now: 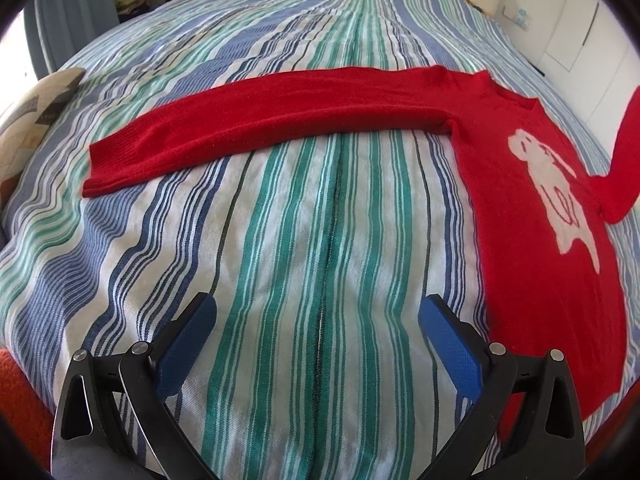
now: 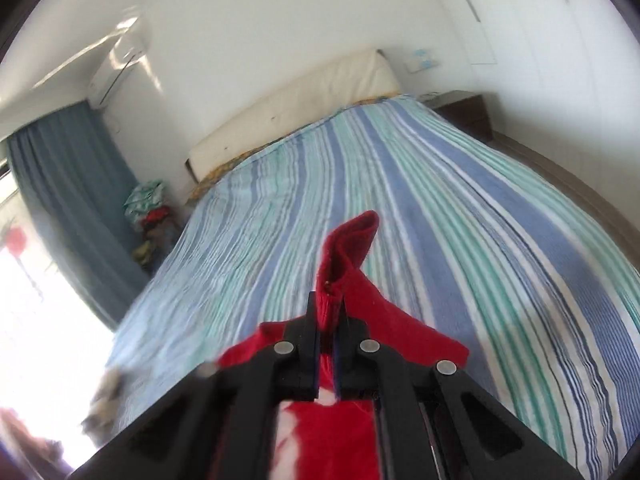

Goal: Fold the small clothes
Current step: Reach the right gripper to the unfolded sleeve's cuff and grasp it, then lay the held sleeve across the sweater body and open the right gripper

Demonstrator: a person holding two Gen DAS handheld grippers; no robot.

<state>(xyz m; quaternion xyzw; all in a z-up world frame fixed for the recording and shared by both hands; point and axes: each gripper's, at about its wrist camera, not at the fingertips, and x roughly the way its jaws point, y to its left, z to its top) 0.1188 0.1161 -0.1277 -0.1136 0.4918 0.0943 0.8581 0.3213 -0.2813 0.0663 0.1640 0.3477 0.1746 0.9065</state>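
Note:
A small red sweater (image 1: 536, 208) with a white animal design lies flat on the striped bedspread (image 1: 296, 240). One sleeve (image 1: 256, 124) stretches out flat to the left. The other sleeve (image 1: 624, 152) rises off the bed at the right edge. My left gripper (image 1: 318, 312) is open and empty, hovering over the bedspread left of the sweater's body. My right gripper (image 2: 328, 304) is shut on that raised sleeve's cuff (image 2: 348, 248), which sticks up above the fingertips, with the sweater (image 2: 332, 432) hanging below.
A patterned cushion (image 1: 32, 120) lies at the bed's left edge. A cream headboard (image 2: 296, 108) and a nightstand (image 2: 464, 112) stand at the far end. A blue curtain (image 2: 72, 200) and a pile of clothes (image 2: 152, 224) are beside the bed.

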